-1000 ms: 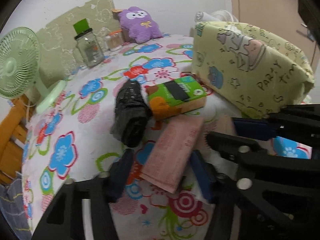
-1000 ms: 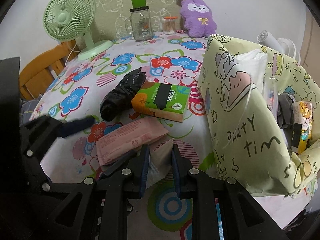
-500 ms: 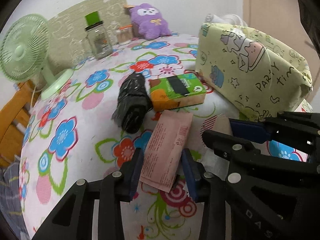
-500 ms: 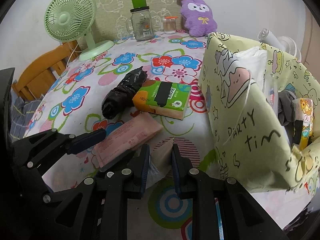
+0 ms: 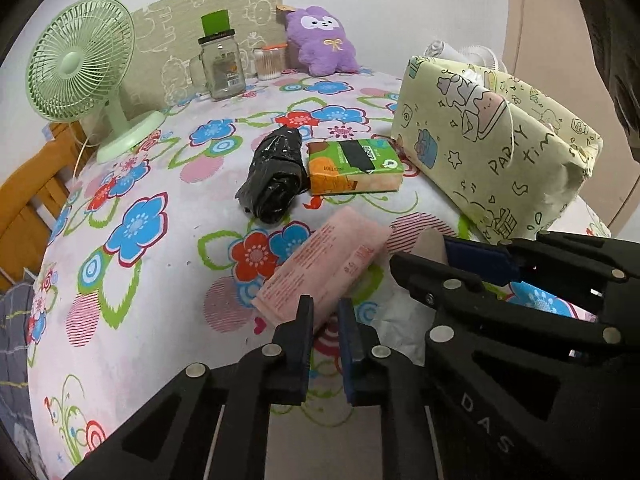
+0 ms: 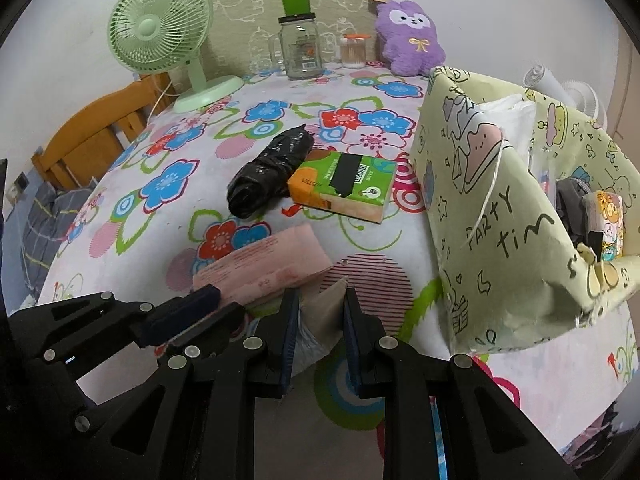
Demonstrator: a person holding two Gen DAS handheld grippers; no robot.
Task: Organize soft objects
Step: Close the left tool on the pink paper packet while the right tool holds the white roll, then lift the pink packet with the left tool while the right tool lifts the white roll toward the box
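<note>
Now the left gripper (image 5: 324, 312) has just closed its fingers on the near end of the pink tissue pack (image 5: 320, 268), which looks light and squashy (likely to sag ahead of them); the right gripper (image 6: 319, 308) pinches a beige packet (image 6: 326, 312).

Left tool (image 5: 325, 312), matte black angular plastic frame, silver round screws, dark blue finger pads, right tool (image 6: 320, 304) alike, raised letters "DAS" on its side
</note>
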